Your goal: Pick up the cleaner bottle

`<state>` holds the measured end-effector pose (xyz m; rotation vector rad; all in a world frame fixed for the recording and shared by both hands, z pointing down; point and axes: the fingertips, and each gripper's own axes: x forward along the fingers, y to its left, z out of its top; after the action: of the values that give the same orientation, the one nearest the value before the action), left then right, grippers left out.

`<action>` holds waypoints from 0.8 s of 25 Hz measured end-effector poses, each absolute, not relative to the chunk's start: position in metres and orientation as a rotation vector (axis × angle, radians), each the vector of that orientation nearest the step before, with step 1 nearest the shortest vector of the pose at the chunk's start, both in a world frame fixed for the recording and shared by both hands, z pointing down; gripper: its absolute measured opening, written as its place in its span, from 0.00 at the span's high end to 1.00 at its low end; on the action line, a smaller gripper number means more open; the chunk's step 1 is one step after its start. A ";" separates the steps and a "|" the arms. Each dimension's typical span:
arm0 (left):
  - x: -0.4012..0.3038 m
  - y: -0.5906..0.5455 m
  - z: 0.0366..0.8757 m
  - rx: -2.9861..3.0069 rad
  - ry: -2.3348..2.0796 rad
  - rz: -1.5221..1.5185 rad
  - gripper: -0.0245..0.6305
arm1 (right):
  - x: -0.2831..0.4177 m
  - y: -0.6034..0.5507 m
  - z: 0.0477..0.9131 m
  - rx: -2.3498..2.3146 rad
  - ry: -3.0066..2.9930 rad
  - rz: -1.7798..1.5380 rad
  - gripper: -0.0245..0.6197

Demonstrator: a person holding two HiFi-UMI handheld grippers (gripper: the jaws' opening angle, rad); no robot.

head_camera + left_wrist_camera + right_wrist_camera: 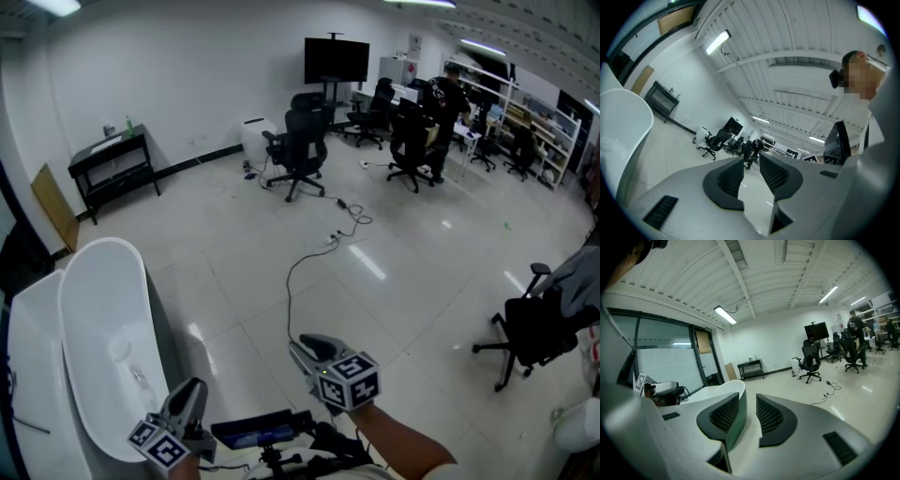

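- You have not reached the cleaner bottle yet. Your left gripper (192, 392) and right gripper (306, 347) are both open and empty.
- One small bottle (128, 123) stands on the one far black bench (91, 157). Maybe that's it.
- Next, walk over there.
- I also count one white tub (98, 309).

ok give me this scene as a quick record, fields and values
setting: large room with a pale, glossy floor
left gripper: jaws apart, nothing between them
right gripper: jaws apart, nothing between them
bathtub: white, at the left, close beside the left gripper
side table: black, against the far wall
office chair: black, out on the floor in front of the TV screen
cable: lies loose on the floor ahead of the right gripper
cleaner bottle: cannot be made out in any view
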<state>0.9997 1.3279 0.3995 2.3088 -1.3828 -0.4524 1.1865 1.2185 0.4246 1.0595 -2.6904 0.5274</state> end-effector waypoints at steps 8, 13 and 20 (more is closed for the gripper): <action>0.980 1.337 0.405 2.295 -1.410 -0.468 0.80 | 1.167 1.227 0.430 1.018 -2.681 0.522 0.78; 0.969 1.344 0.408 2.260 -1.435 -0.518 0.80 | 1.155 1.228 0.436 0.968 -2.668 0.517 0.78; 0.961 1.337 0.409 2.229 -1.442 -0.534 0.80 | 1.134 1.210 0.440 0.894 -2.674 0.508 0.78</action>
<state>0.9608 1.3371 0.4087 2.2288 -1.4420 -0.5344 1.1338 1.2097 0.4396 0.8939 -2.6738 0.5079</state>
